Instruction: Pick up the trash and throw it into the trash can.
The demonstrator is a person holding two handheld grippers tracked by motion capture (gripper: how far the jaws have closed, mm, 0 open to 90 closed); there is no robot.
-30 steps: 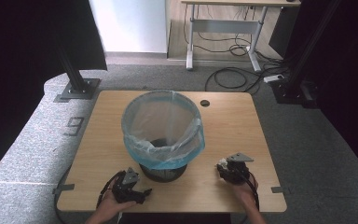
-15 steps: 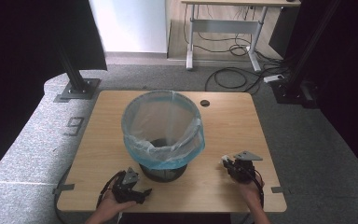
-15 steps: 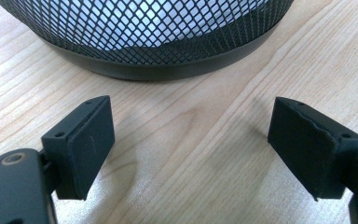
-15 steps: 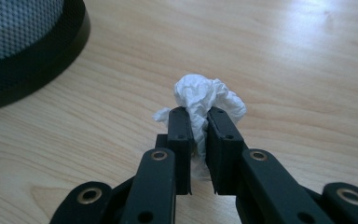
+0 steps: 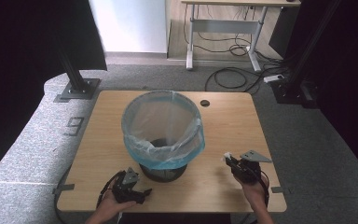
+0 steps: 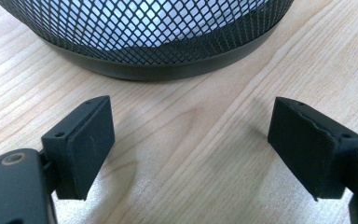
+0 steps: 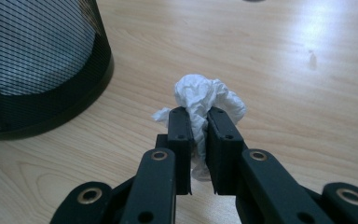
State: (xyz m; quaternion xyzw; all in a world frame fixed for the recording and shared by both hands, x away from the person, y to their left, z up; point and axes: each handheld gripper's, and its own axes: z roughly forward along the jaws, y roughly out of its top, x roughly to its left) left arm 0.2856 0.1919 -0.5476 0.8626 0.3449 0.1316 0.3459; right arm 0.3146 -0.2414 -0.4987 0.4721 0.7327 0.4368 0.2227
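Our right gripper (image 7: 198, 128) has its fingers clenched on a crumpled white tissue (image 7: 208, 100) just above the worktop (image 5: 233, 121), right of the mesh bin (image 5: 162, 128). Our left gripper (image 6: 191, 144) rests with fingers released before the bin's base.

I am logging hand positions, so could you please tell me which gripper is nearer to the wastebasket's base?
Left. The left gripper sits just in front of the wastebasket base, fingers apart. The right gripper, holding crumpled paper, is farther off to its right.
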